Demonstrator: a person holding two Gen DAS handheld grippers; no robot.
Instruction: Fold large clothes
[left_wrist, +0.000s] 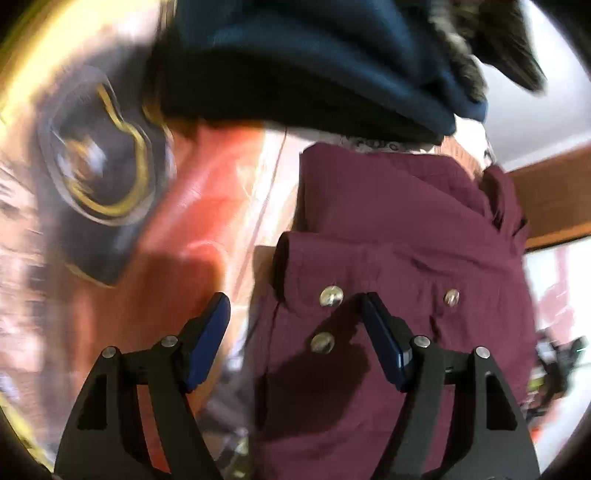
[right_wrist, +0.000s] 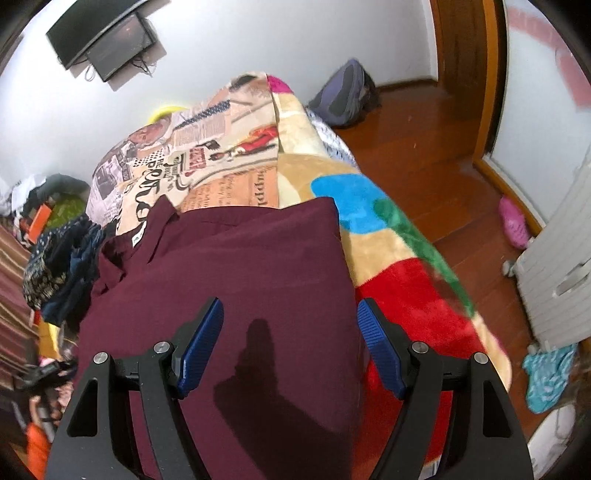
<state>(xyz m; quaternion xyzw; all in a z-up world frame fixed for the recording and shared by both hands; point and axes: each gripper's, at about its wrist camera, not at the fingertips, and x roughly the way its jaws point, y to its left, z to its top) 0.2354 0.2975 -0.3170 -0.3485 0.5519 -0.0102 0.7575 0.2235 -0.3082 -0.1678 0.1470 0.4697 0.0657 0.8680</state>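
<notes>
I see the maroon shirt (right_wrist: 229, 273) folded on the bed (right_wrist: 406, 280), dark clothes (right_wrist: 62, 258) piled at its left. My left gripper (left_wrist: 295, 314) and right gripper (right_wrist: 290, 319) hang over it, jaws released, grasping nothing.

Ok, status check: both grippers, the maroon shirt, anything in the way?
Left gripper open, right gripper open, both empty. Maroon shirt partly folded on blanket. Dark clothes pile beside collar.

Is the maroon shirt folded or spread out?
Folded: the shirt lies as a compact rectangle on the blanket, no sleeves showing.
</notes>
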